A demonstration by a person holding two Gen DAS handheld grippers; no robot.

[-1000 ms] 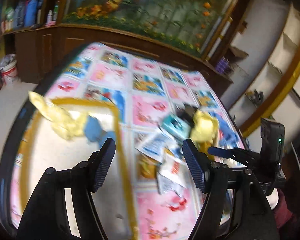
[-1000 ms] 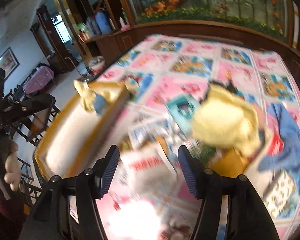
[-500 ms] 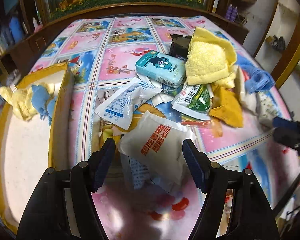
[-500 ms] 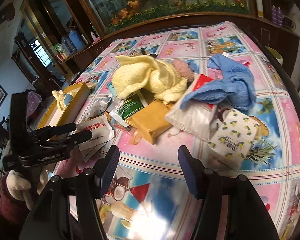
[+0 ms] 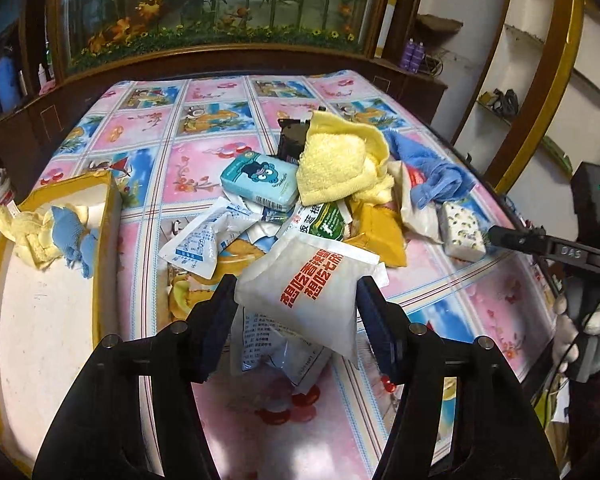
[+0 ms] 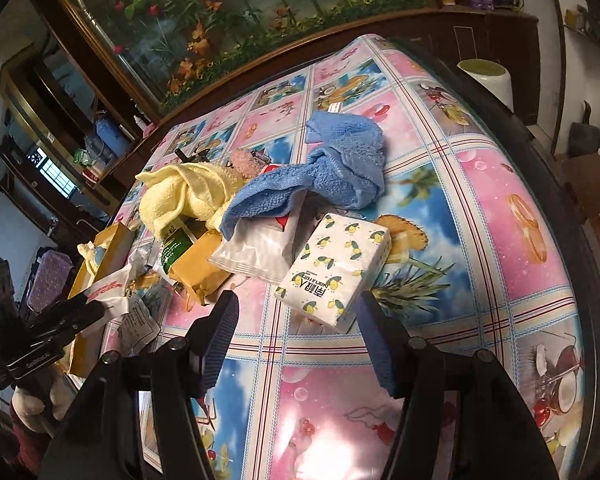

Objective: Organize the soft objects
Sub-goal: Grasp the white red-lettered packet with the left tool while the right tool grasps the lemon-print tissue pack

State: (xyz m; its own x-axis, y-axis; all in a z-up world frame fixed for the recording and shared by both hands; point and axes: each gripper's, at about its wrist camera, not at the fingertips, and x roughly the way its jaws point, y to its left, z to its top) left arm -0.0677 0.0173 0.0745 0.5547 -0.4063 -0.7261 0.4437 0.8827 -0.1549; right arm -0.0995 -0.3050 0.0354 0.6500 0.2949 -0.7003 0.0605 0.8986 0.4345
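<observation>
Two towels on pile: yellow [image 5: 342, 160] | blue [image 6: 340, 168] | one tray [image 5: 104, 248]

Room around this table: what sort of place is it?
Probably a lived-in home: a cartoon-print tablecloth covers the table, a large planted aquarium sits in dark wooden cabinets, and wall shelves hold household oddments.

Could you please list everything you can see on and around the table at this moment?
Tray: one, yellow-rimmed, table's left edge.
Cloths in tray: yellow and blue, far corner.
Yellow towel: one, atop the pile.
Blue towel: one, right of it.
Teal tissue pack: one, pile's far side.
Lemon-print tissue pack: one, before right gripper.
White pouch with red print: one, between left gripper fingers, which have just been closing.
</observation>
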